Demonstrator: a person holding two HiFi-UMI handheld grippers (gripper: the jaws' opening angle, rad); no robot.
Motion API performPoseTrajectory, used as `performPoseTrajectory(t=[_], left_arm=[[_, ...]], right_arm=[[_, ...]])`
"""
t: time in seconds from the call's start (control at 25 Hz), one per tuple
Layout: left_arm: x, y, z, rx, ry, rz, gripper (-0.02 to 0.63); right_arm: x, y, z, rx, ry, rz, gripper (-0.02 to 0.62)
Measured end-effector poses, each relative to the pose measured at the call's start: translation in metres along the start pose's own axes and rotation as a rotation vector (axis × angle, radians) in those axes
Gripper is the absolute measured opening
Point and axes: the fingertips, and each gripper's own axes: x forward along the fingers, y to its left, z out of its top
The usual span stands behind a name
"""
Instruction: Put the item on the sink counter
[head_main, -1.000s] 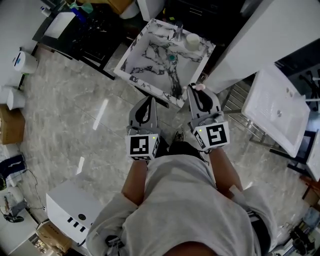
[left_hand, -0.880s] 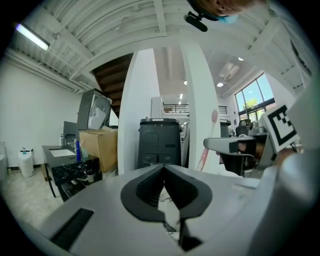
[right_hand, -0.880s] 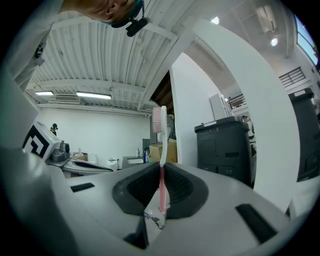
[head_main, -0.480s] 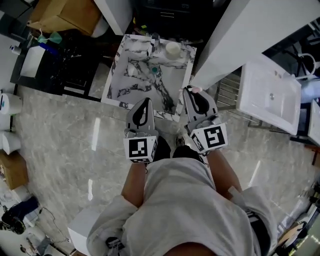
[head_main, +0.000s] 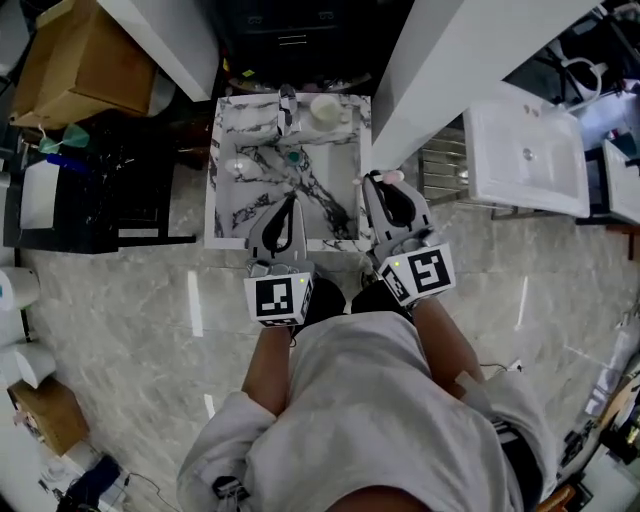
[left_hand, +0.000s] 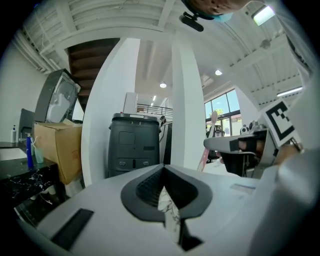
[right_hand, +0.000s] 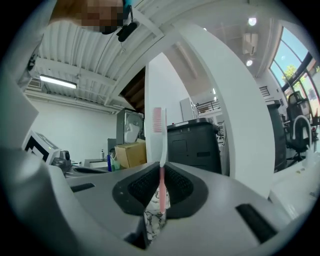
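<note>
Holding both by the near edge of the marble sink surface (head_main: 212, 200): left hand-held gripper (head_main: 291, 203) pinched shut on nothing, right hand-held gripper (head_main: 377, 188) clamped on a pink-and-white toothbrush (right_hand: 159, 125), head sticking out past the jaws, not set down yet.

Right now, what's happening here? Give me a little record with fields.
Right claw: shut on a pink-and-white toothbrush, head sticking out past the tips
Left claw: shut, empty
Sink counter: marble, just ahead of both claws
On counter: faucet, pale cup
Status: toothbrush not yet set down
</note>
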Motion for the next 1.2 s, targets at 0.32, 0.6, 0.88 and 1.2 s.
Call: performPoseTrajectory(t=[0.32,0.6,0.88,1.2], left_arm=[[0.019,0.007,-0.012,-0.020,0.022,-0.057,0.008],[0.053,0.009,-0.019,-0.017,0.041,-0.030,0.008],[0.089,0.020,-0.026,-0.029,0.076,0.033,0.008],[0.127,0.029,-0.028,-0.037,0.106,0.082,0.008]], right_arm=[[0.012,-0.011,-0.004,0.021,0.006,-0.063,0.023],[0.047,-0.036,-0.022,0.041,0.041,-0.014,0.023],[0.085,-0.055,-0.032,0.052,0.077,0.061,0.023],[0.122,-0.081,-0.036,0.092,0.088,0.115,0.023]])
